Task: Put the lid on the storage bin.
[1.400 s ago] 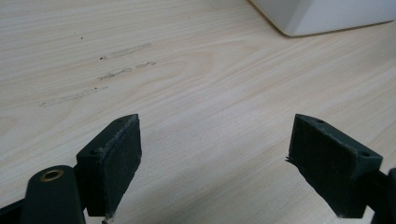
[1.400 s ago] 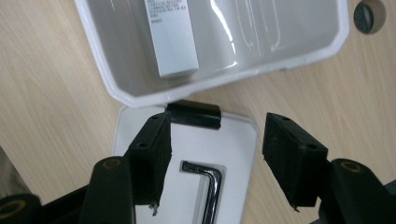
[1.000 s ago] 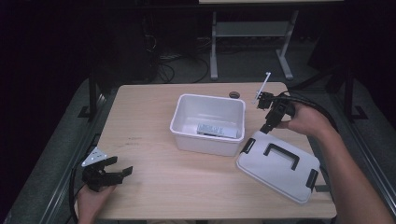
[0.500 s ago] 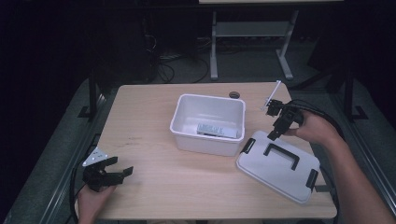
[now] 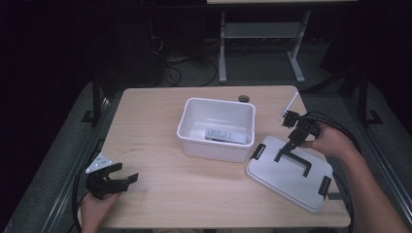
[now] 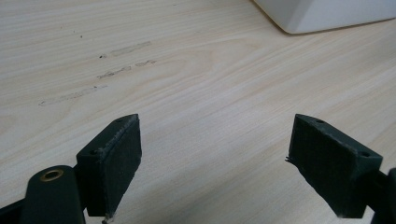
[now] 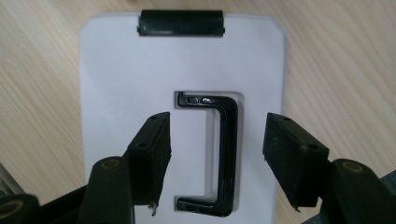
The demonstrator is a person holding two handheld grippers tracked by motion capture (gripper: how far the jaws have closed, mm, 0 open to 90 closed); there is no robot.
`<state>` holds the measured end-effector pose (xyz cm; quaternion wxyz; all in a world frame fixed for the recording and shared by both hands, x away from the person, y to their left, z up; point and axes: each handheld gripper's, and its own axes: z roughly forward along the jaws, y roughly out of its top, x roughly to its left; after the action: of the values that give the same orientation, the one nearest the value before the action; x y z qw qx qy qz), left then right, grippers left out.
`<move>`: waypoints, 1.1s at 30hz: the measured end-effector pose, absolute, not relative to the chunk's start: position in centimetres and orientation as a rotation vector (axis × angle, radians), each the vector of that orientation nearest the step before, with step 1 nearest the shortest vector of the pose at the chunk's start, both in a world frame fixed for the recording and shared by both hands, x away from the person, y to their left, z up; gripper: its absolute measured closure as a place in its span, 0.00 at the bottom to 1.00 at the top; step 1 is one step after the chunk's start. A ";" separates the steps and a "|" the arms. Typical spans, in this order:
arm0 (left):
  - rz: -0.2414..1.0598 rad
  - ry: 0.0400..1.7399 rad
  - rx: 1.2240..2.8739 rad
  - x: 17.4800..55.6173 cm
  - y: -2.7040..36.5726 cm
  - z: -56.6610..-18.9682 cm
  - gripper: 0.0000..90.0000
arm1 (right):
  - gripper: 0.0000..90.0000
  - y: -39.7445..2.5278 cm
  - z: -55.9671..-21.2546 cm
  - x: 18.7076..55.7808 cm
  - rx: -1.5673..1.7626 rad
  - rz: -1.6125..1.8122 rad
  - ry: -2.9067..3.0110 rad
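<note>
- Over the lid (image 7: 121,70): right tool (image 7: 217,161) released, jaws straddling the black handle (image 7: 225,154); lower squarely, then close on the bar.
- Left tool (image 6: 215,168) released, idle over the desk (image 6: 196,84).

My left gripper (image 5: 127,180) sits low at 7 o'clock, jaws wide, pointing 3 o'clock. My right gripper (image 5: 286,149) at 3 o'clock tilts down, jaws spread, forearm (image 5: 369,194) from 5 o'clock.

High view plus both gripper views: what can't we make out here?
- Item in the white bin, high view: label too small to read.
- Bin, left gripper view: cut off by the top edge, just a corner.
- Lid, right gripper view: near end hidden behind the open right claw.
- Dark spot on the table: too small to identify.
</note>
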<state>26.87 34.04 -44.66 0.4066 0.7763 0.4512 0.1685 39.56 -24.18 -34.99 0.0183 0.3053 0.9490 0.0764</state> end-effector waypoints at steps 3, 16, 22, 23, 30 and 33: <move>0.426 1.138 1.959 26.8 34.0 -44.7 0.18 | 0.46 -24.4 -35.7 39.5 0.964 0.229 2.955; 0.429 1.134 1.966 26.9 34.0 -44.7 0.18 | 0.47 -26.1 -38.2 39.0 1.022 0.208 2.980; 0.429 1.135 1.966 26.9 33.9 -44.7 0.18 | 0.48 -26.5 -39.3 39.0 1.037 0.200 2.994; 0.429 1.135 1.965 26.9 33.9 -44.7 0.18 | 0.48 -26.6 -39.5 39.0 1.045 0.197 2.995; 0.426 1.139 1.967 26.9 33.9 -44.7 0.18 | 0.51 -27.0 -40.5 39.1 1.059 0.187 3.004; 0.426 1.139 1.968 26.9 33.9 -44.8 0.18 | 0.53 -27.1 -40.7 39.1 1.066 0.182 3.009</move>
<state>26.90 33.86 -44.75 0.4026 0.7787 0.4507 0.1684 39.06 -27.13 -40.71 -0.0281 0.3333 0.9407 0.0568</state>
